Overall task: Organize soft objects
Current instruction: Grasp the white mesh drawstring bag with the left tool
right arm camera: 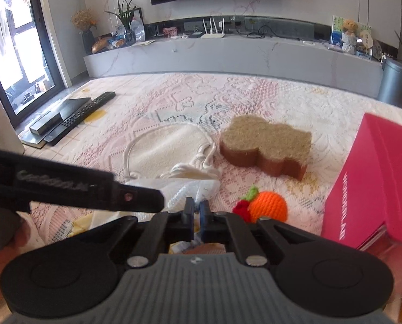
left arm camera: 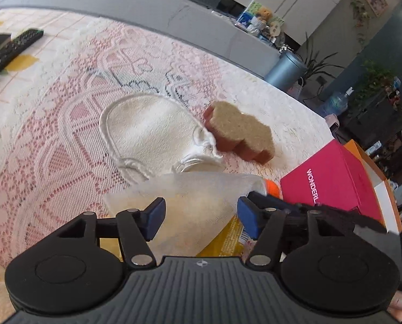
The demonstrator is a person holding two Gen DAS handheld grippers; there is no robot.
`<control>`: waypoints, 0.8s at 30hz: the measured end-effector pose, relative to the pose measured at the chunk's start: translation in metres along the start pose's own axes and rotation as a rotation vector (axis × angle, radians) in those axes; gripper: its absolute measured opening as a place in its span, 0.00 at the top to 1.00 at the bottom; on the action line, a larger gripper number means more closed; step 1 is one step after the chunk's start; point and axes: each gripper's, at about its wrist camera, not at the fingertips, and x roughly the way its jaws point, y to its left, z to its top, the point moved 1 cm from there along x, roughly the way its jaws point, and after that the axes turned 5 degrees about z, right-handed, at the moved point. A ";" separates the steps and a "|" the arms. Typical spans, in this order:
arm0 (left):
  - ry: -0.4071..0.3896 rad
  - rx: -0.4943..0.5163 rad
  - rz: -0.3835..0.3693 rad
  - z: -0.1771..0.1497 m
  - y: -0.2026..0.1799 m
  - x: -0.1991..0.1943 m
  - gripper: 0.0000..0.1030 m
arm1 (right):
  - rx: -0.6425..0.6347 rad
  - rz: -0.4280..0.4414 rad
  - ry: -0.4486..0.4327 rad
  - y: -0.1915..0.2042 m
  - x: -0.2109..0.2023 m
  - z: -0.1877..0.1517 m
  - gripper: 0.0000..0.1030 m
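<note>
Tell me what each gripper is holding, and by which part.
Right gripper, shut, seems to pinch the translucent white bag at one corner. Left gripper stands open around it, not gripping.

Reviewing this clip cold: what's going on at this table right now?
A person works two handheld grippers over a lace tablecloth. The left gripper stands open around a translucent mesh bag. The right gripper is shut at the near edge of that bag; whether it pinches it is unclear. A white drawstring pouch, a brown sponge and an orange crochet fruit lie loose, beside a pink box.
</note>
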 end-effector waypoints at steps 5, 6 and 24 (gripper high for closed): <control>0.014 0.150 0.038 0.000 -0.021 0.004 0.32 | 0.028 -0.005 -0.032 -0.007 -0.011 0.008 1.00; 0.014 0.176 0.048 0.000 -0.024 0.005 0.32 | 0.029 -0.011 -0.039 -0.008 -0.013 0.010 1.00; -0.059 0.383 0.143 0.007 -0.051 0.027 0.96 | 0.037 -0.012 -0.010 -0.019 -0.012 0.006 1.00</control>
